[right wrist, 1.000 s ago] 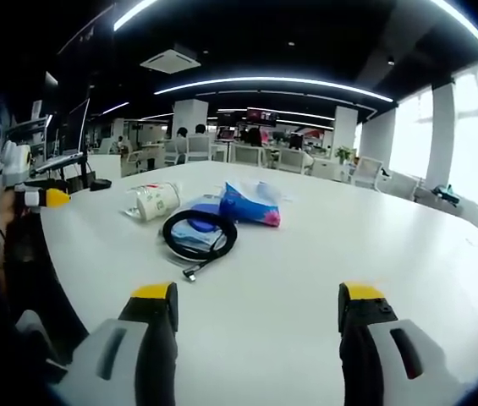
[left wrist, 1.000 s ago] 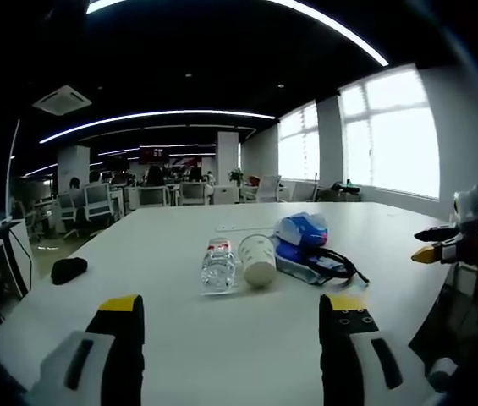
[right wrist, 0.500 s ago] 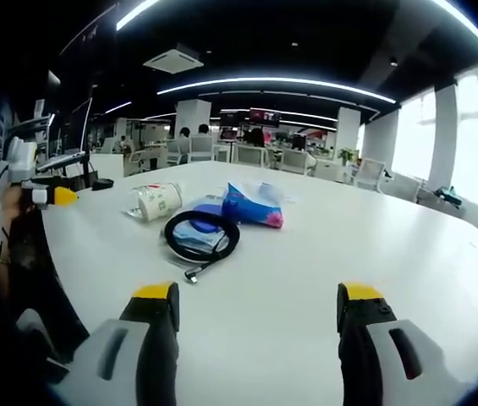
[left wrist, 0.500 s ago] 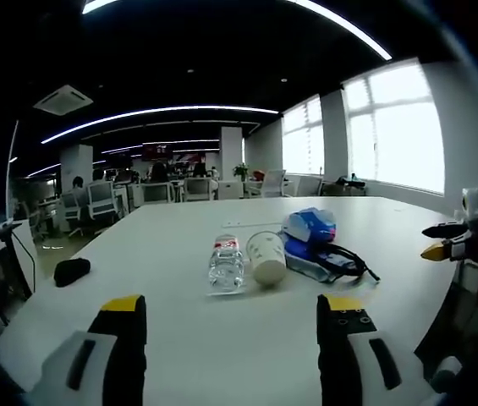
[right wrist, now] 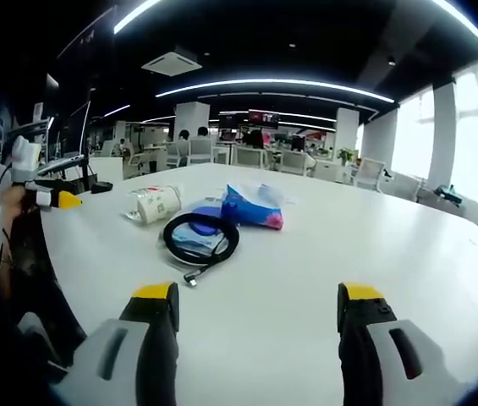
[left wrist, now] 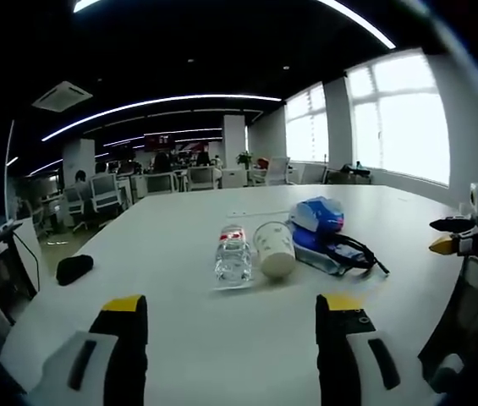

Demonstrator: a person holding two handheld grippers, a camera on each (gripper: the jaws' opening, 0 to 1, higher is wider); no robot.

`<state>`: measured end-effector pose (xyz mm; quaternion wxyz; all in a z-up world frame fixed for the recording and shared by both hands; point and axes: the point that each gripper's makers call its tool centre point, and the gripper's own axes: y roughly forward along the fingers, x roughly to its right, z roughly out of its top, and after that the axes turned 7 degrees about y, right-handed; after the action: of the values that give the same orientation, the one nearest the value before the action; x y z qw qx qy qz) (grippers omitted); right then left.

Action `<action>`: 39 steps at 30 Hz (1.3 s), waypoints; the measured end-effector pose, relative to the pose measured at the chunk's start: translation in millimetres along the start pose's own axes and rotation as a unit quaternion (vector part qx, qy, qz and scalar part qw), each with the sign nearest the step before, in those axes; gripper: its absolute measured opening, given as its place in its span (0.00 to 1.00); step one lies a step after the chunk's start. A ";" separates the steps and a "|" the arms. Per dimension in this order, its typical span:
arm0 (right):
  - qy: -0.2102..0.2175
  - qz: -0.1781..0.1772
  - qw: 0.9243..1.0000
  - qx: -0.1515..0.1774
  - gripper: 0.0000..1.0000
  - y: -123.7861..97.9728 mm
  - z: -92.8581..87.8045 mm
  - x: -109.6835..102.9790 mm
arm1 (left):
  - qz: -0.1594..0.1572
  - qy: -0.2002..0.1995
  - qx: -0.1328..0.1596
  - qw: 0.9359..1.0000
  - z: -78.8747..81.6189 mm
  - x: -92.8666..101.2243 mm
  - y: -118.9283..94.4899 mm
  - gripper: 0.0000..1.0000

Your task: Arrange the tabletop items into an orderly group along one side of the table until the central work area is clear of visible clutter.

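White table [left wrist: 179, 254] | bottle [left wrist: 233, 255], cup [left wrist: 274, 249], cable [right wrist: 200, 233], blue tissue pack [right wrist: 253, 205] clustered mid-table | left gripper [left wrist: 230, 326] jaws apart, empty | right gripper [right wrist: 257, 315] jaws apart, empty

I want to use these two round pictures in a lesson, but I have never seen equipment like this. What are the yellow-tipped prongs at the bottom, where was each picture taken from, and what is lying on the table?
No robot arm is here: a person carries a two-jaw gripper in each hand, and a fisheye camera rides on each one, looking forward along its jaws. The prongs are those jaws. The left gripper and the right gripper both stand open and hold nothing.

Each view shows the same white table from a different side. On it lie a clear water bottle on its side, a paper cup also on its side, a blue tissue pack, a coiled black cable resting on a flat blue packet, and, apart from the rest, a small dark object that I cannot identify. An open office stretches behind.
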<state>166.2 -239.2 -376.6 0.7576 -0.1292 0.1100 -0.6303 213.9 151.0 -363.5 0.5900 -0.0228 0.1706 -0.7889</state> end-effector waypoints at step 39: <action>0.010 0.005 1.000 -0.017 0.69 11.5 -7.4 -0.6 | -0.009 0.005 -0.024 1.000 14.5 -10.8 50.9 0.76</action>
<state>174.3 -237.0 -387.4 0.7572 -0.1354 0.1289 -0.6258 267.7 145.1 -363.2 0.5811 -0.0345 0.1918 -0.7901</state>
